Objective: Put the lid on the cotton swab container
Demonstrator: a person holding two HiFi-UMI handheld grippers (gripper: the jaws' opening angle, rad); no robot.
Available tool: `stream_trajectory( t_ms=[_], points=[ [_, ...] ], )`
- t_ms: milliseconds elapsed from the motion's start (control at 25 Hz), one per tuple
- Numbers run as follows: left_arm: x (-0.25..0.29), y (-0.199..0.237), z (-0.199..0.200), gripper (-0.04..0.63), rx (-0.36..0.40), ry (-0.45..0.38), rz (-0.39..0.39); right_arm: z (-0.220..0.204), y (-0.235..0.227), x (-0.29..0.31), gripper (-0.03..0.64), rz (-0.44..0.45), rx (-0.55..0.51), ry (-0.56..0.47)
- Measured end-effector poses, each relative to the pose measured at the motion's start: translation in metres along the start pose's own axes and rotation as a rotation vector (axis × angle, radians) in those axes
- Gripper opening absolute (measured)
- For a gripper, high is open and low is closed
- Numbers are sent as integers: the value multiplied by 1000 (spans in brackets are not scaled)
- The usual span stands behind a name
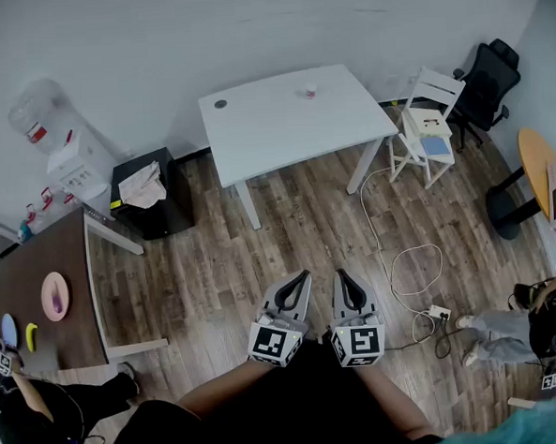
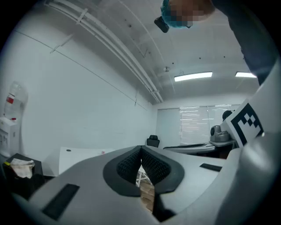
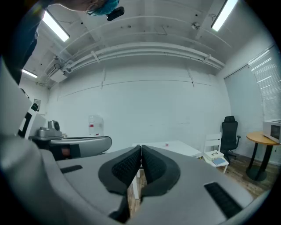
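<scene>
Grey left gripper [image 1: 298, 279] and right gripper [image 1: 343, 278] hang side by side, fingers clenched on nothing, likely just carried level because what looks like the cotton swab container [image 1: 309, 91] stands well apart on the white worktop [image 1: 282, 127] ahead.

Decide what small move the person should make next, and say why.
Probably walk toward the white table. The left gripper and right gripper are both shut and empty, held over the wooden floor, while the small container and a dark round piece, perhaps its lid, sit far off on that table.
</scene>
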State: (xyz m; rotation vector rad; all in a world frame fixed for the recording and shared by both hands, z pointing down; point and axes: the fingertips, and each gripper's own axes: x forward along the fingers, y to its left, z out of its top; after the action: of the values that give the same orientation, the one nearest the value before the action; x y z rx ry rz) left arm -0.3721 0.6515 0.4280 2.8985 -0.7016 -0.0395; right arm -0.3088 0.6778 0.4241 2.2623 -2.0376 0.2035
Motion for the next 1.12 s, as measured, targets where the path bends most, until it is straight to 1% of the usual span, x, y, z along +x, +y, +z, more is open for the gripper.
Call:
stream_trajectory(
  t_ms=[160, 280, 360, 560, 680, 720, 840, 920, 1040, 1120],
  points=[
    [1, 10, 1, 12, -15, 9, 2, -5, 2, 2, 34, 12, 44, -10],
    [0, 20, -9, 12, -93, 36, 3, -4, 5, -1, 35, 37, 75, -46],
    [4, 26, -13, 14, -121, 49, 9, -6, 3, 1, 35, 43, 81, -41],
    [16, 28, -20, 14, -91, 37, 15, -9, -10, 14, 35, 50, 75, -43],
    [29, 28, -20, 12, -53, 32, 17, -9, -18, 31, 35, 65, 67, -50],
    [35, 29, -21, 14, -40, 39, 5, -9, -19, 39, 35, 77, 70, -50],
    [57, 23, -25, 14, -25, 64, -77, -11, -18, 68, 35, 133, 74, -37],
    [78, 22, -27, 14, -15, 69, -95, -11, -24, 90, 35, 163, 82, -29],
    [115, 38, -28, 14, 4, 91, -65, -8, -42, 127, 35, 186, 88, -26],
    [141, 56, -28, 14, 10, 108, -18, -6, -59, 151, 35, 203, 104, -12]
  ],
)
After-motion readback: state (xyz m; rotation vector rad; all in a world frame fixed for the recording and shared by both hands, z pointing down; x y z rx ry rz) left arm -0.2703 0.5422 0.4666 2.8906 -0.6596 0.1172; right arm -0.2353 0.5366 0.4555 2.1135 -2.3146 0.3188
